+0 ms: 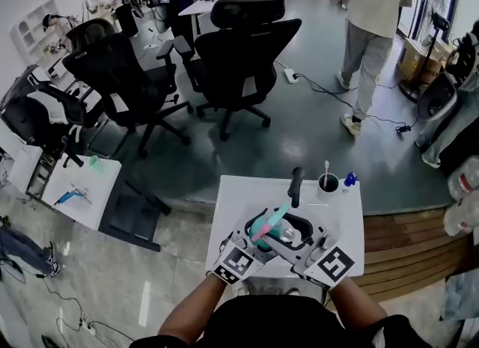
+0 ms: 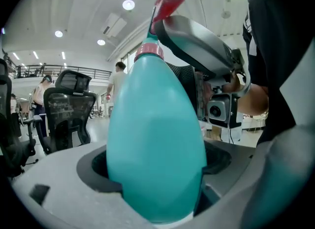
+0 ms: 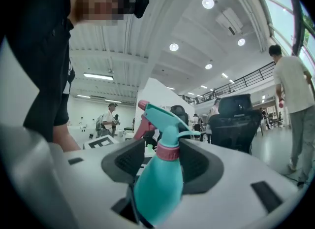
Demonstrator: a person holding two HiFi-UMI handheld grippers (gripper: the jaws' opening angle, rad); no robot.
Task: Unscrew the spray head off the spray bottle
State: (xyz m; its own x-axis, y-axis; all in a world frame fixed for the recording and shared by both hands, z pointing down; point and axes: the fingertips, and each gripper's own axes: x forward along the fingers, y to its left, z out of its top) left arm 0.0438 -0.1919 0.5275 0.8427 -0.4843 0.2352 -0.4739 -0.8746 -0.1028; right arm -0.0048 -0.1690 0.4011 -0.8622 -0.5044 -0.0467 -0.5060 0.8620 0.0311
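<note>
Spray bottle, teal with a pink collar, is held tilted in the air over the near part of the white table, between the two tools. Its spray head is on the neck, above the collar. The left tool is clamped on the bottle's wide body, which fills the space between its jaws. The right tool stands with its jaws apart. The neck and collar sit between its dark pads, and there is a gap on each side.

Farther back on the table stand a black cup with a thin stick in it, a small blue thing just beside the cup and a black upright handle. Beyond the table, black office chairs stand on the grey floor, and a person walks past them at the right.
</note>
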